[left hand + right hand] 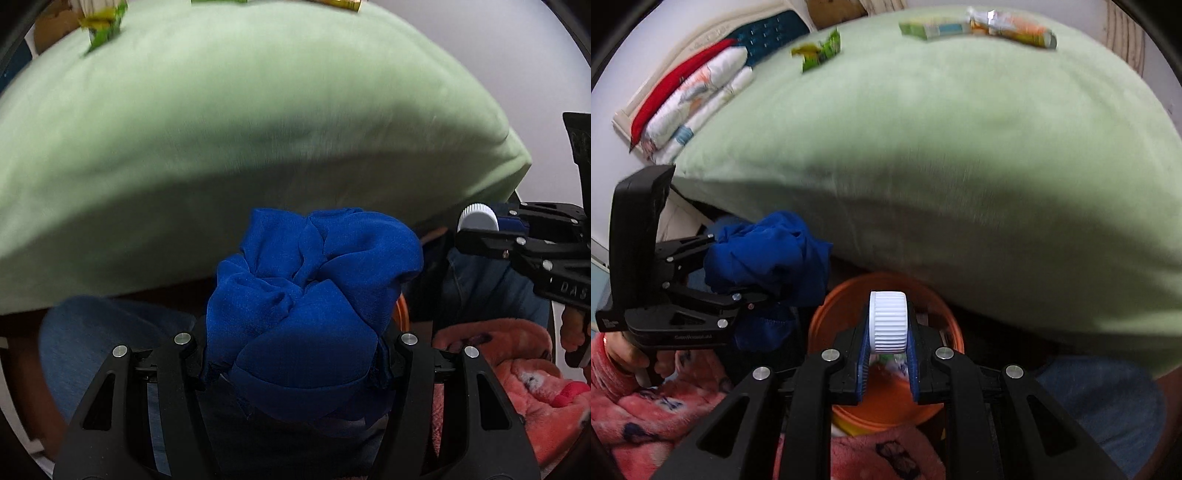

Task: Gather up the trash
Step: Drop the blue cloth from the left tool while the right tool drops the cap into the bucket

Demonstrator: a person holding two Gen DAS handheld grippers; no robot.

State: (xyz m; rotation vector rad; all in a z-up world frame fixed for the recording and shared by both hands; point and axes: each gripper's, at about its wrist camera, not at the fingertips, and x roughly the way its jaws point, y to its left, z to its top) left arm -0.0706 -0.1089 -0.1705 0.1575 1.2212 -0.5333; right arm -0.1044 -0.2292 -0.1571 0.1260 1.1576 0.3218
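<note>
The left hand-held gripper (pixel 295 350) has its jaws about half apart, closed on a bundle of blue cloth (pixel 314 291) that fills the gap and bulges out past the fingers toward twelve o'clock. In the right wrist view the same gripper sits at nine o'clock, tilted down, with a hand (pixel 631 354) in a pink fleece sleeve (pixel 639 417) on its handle. The cloth looks light, soft and limp; I judge it safe to squeeze anywhere, though loose folds may drag or catch on the bucket rim, so a grip around the bunched middle, as it is now, suits it best.

The right hand-held gripper (pixel 888 363) is pinched nearly closed on a small bottle by its ribbed white cap (pixel 888 321), the blue pads pressing either side. It points steeply down over an orange bucket (pixel 846 306) at six o'clock beside the bed. The cap is stiff and its ridges should give good purchase; the bottle is probably light and hangs below the grip, mostly hidden.

More trash lies on the green bedspread (pixel 942 147): a crumpled green wrapper (pixel 820 51) at eleven o'clock, and a flat carton (pixel 934 29) and an orange packet (pixel 1015 26) near one o'clock, all thin, light and easily crushed.
</note>
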